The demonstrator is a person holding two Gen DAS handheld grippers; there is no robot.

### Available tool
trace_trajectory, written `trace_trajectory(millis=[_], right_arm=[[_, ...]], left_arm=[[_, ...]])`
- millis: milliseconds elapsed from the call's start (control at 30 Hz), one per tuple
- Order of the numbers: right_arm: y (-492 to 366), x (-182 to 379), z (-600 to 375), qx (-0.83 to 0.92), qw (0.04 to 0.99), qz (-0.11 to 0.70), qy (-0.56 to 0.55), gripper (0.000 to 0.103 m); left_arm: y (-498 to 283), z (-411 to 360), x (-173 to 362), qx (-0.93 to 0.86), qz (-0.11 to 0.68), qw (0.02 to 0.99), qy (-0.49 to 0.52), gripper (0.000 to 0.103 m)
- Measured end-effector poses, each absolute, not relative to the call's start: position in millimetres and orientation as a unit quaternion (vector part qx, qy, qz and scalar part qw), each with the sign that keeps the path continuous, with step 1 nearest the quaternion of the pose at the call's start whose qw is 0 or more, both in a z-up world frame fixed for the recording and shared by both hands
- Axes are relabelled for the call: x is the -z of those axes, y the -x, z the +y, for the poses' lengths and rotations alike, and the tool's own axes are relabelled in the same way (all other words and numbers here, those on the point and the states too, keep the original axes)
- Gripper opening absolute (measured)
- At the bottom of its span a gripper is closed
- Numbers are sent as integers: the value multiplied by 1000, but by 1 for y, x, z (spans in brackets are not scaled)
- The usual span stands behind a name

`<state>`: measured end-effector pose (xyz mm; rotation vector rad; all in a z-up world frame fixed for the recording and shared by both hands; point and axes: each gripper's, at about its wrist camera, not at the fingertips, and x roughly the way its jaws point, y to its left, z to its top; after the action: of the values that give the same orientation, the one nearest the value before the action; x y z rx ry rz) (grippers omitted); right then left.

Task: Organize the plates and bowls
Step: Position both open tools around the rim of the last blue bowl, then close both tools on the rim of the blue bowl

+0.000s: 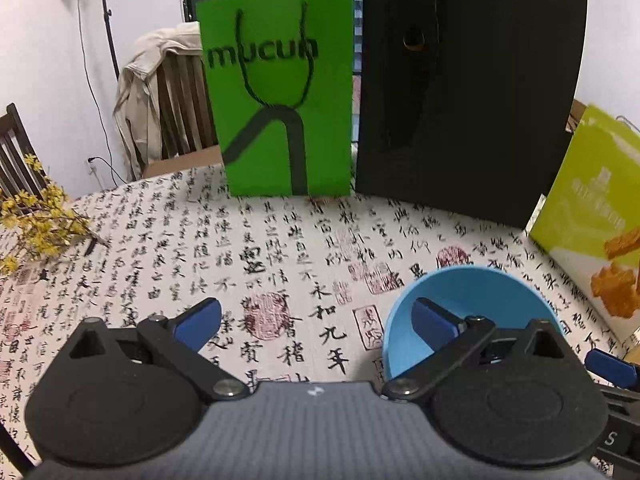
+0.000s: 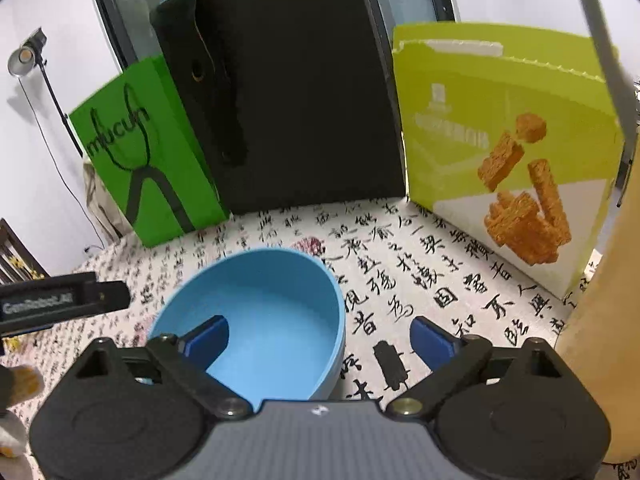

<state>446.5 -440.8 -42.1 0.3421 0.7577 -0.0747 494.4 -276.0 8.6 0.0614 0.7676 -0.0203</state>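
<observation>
A light blue bowl (image 2: 264,312) stands upright on the calligraphy tablecloth (image 2: 440,280). In the right wrist view my right gripper (image 2: 320,340) is open, its jaws straddling the bowl's right rim: the left finger (image 2: 208,340) is over the bowl's inside, the right finger (image 2: 434,342) is outside over the cloth. In the left wrist view the bowl (image 1: 480,296) sits at the lower right. My left gripper (image 1: 316,320) is open and empty, its right finger (image 1: 434,320) in front of the bowl's left rim. No plates are in view.
A green "mucun" bag (image 1: 280,92), a black bag (image 1: 468,100) and a lime snack box (image 2: 508,140) stand along the table's back. Yellow flowers (image 1: 36,220) lie at the left edge. A chair with a jacket (image 1: 160,92) stands behind. A tan object (image 2: 604,340) is at the right.
</observation>
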Motion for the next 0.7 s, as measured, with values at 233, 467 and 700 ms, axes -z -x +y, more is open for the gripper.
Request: trace_trajectory(millis=[233,467,700], right_arm=[[-454,53,-436,44,908,387,-158,92],[-460,61,-430,43,902,401,-152,86],[-464,66,-428,44,900,406,-151,76]], left_arm=[[-503,-290,17,17,396,917,-45,103],[-505,-296,31,12,398,916,-51,103],[-505,-296,36,11,396,917,-52,102]])
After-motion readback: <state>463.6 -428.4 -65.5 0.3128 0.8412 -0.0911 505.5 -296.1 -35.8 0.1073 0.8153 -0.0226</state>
